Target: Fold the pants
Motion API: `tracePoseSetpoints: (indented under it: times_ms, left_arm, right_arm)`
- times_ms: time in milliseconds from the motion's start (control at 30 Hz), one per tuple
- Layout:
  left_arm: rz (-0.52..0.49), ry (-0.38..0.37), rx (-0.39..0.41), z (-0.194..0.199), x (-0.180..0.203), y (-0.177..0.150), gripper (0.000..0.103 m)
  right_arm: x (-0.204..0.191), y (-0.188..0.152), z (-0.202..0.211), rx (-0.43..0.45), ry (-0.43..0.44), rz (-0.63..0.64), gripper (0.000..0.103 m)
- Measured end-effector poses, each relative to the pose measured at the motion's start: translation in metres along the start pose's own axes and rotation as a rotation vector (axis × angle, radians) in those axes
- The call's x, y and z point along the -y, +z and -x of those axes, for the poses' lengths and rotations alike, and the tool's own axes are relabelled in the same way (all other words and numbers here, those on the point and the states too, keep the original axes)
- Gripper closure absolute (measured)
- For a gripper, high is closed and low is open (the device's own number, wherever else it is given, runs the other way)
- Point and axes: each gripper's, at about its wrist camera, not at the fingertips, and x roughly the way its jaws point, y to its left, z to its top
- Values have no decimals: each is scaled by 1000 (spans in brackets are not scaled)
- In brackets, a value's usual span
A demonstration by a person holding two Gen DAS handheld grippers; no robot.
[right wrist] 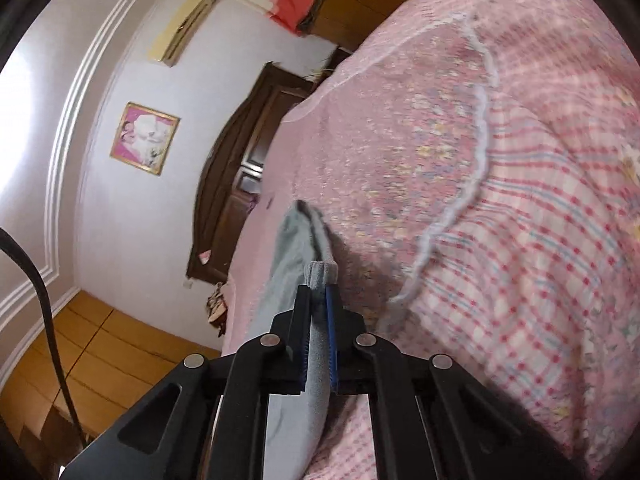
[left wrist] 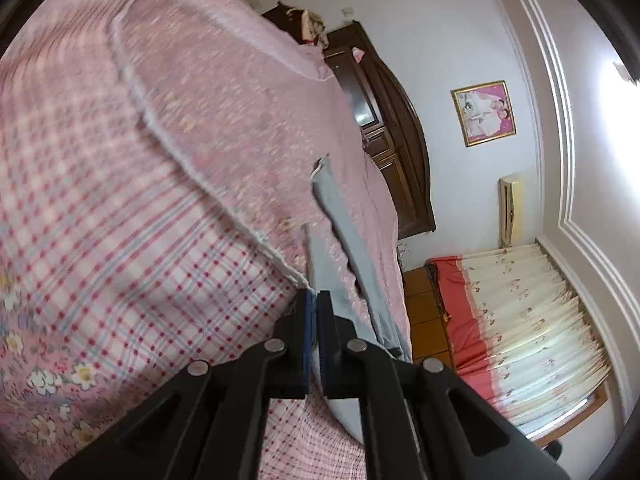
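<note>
Grey soft cotton pants [right wrist: 294, 248] hang above the pink patterned bedspread [left wrist: 120, 160], pinched by the left gripper [left wrist: 315, 300] and right gripper [right wrist: 319, 294]; keep the 2 grips level, fabric taut.

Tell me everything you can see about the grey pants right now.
The grey pants look like soft, light grey knit fabric, plain, with a ribbed band showing at the pinched end. They trail limp and stretched out over the pink bedspread. The right gripper is shut on that band, fabric bunched between its jaws. The left gripper is closed on another edge of the pants, which run away from it in long folds toward the bed's edge. Both views are motion-blurred, so finer detail is unclear.
</note>
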Motion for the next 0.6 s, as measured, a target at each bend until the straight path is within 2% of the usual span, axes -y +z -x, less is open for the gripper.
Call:
tracePoseSetpoints:
  times_ms: [100,233,400,500,600]
  left_arm:
    - [24,10,-3,0,4,1,100]
    - [69,3,2,0,8,5,101]
    - [85,20,6,1,25,15,101]
    - [97,47,-5,2,31,17,101]
    - [101,28,-2,7,32,15,100]
  right_arm:
    - [-15,5,0,14,21,66,95]
    - [-42,3,1,16,104,111,96]
    - [-74,4,4,20,166,225,96]
    - [-77,12,10,28,208,196,96]
    - [-76,19,17,33,248,133,96]
